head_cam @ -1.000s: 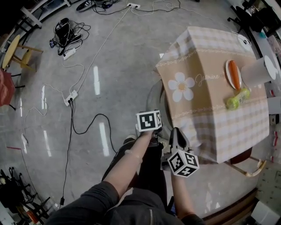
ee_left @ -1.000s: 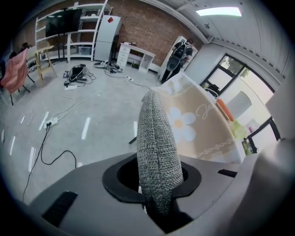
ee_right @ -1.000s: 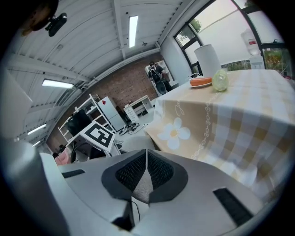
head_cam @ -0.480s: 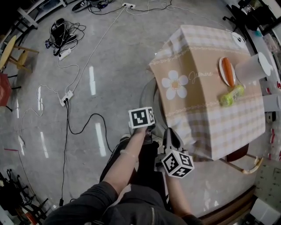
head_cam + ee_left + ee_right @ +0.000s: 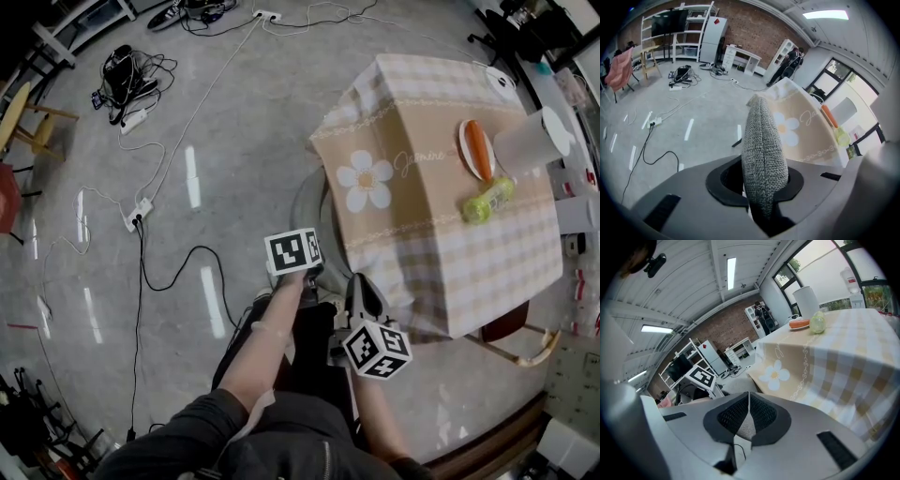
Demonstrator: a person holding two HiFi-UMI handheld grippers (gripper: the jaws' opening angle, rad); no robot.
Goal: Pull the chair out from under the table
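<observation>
Step in hand: drawing the chair (image 5: 761, 140) back from the surface (image 5: 441, 253).

- Left gripper (image 5: 761, 183): jaws clamped on the top edge of the grey woven chair back, fabric filling the gap between them.
- Right gripper (image 5: 749, 401): jaws closed, tips meeting, nothing pinched. It hangs low and centre in the head view, just beside the hanging checked cloth (image 5: 375, 178).
- Chair position: centre of the head view, back just left of the cloth's near edge. I cannot tell how far the seat sits underneath.

To do it well, in my judgement: pull level and straight away from the surface, toward the lower left of the head view. Keep the grip square so the fabric does not slip, and do not snag the cloth. The right gripper could steady the back.

Containers: a plate (image 5: 463, 150) at upper right holds a carrot (image 5: 480, 152). A white cylinder (image 5: 530, 141) stands just beside it; contents not visible. A yellow-green thing (image 5: 487, 200) lies loose on the cloth.
</observation>
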